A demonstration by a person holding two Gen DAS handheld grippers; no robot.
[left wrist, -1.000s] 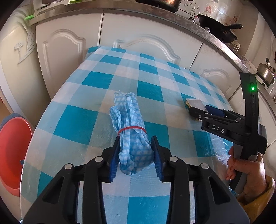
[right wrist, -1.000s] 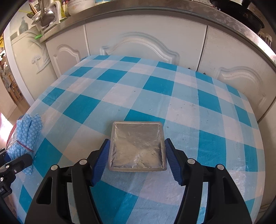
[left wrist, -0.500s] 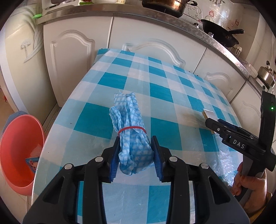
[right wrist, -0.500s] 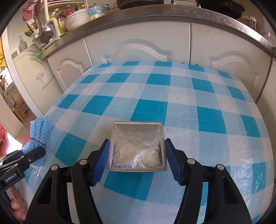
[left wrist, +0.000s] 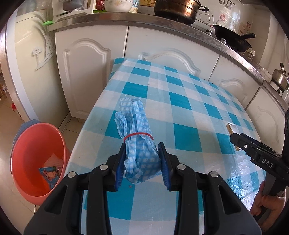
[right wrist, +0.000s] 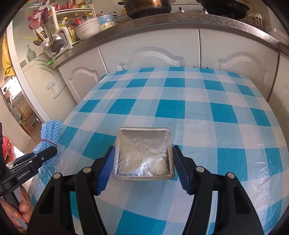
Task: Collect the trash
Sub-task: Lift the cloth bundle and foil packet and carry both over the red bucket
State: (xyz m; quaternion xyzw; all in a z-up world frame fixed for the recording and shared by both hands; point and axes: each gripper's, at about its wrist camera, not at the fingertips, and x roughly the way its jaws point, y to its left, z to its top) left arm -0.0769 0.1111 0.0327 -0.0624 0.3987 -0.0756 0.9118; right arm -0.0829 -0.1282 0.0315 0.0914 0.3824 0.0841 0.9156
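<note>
My left gripper [left wrist: 142, 147] is shut on a blue patterned cloth bundle [left wrist: 133, 117] tied with a red rubber band, held over the left part of the checked table [left wrist: 180, 101]. My right gripper [right wrist: 143, 150] is shut on a square silver foil tray [right wrist: 142, 137], its blue pads pressing both side rims. In the right wrist view the left gripper [right wrist: 42, 156] and its cloth bundle [right wrist: 51, 131] show at the left edge. The left wrist view shows the right gripper [left wrist: 240, 141] at the right edge with a corner of the foil tray [left wrist: 232, 127].
An orange basin [left wrist: 36, 144] stands on the floor left of the table with a printed wrapper [left wrist: 50, 173] inside. White cabinet doors [right wrist: 150, 57] and a steel counter with pots [left wrist: 175, 9] close the far side. A hand [left wrist: 267, 202] grips the right handle.
Both grippers have drawn back and left over the table with their loads still held. The orange basin has come further into the left wrist view, and more of the counter shows.
</note>
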